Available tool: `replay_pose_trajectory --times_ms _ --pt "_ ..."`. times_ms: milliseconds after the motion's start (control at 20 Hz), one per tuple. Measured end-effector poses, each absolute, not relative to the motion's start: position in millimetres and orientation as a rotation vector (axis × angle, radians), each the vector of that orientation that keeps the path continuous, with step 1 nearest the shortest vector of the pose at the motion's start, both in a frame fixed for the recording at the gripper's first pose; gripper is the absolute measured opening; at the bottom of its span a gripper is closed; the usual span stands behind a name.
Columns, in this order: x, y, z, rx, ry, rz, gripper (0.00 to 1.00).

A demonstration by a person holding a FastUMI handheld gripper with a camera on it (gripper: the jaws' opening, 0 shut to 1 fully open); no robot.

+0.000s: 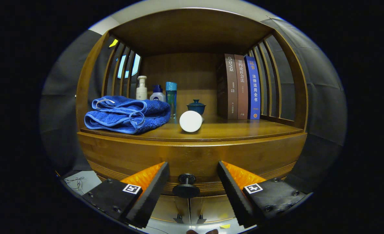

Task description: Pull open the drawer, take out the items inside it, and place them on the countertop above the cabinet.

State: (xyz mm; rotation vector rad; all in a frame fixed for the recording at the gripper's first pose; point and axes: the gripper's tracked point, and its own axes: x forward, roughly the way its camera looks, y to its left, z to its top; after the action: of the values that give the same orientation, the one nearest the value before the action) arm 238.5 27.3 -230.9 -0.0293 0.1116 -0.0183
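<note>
Gripper view, gripper (189, 190) spread, drawer knob (186, 187) between fingers

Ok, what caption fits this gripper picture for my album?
Open gripper lines its fingers up around the drawer knob, below a blue towel.

The drawer (192, 156) is a wide wooden front, brown and glossy, curving across the lower middle of the frame just under the worktop (237, 130). It looks closed, its face flush below the worktop edge. 1 dark round knob (186, 186) juts from its lower centre, in the bottom middle of the picture. The worktop is the same brown wood, a flat polished surface across the centre of the frame. The gripper (192, 185) has its fingers spread wide, 1 either side of the knob, neither touching it.
</note>
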Motion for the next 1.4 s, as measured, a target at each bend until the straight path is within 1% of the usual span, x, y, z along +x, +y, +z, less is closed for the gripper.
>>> replay_pose_trajectory --times_ms 150,300,450,750,1100,1400 --pt "235.0 27.3 -229.0 -0.052 0.142 -0.018 1.00" --pt "222.4 25.7 -212.9 -0.036 0.123 -0.019 1.00" --pt "200.2 22.2 -189.2 -0.018 0.093 -0.019 0.99" --pt "161.2 33.7 -133.7 -0.011 0.051 0.039 0.99" --pt "103.1 49.4 -103.8 -0.001 0.028 0.074 0.99" --pt "63.6 35.7 -60.9 0.010 -0.003 0.069 0.99"
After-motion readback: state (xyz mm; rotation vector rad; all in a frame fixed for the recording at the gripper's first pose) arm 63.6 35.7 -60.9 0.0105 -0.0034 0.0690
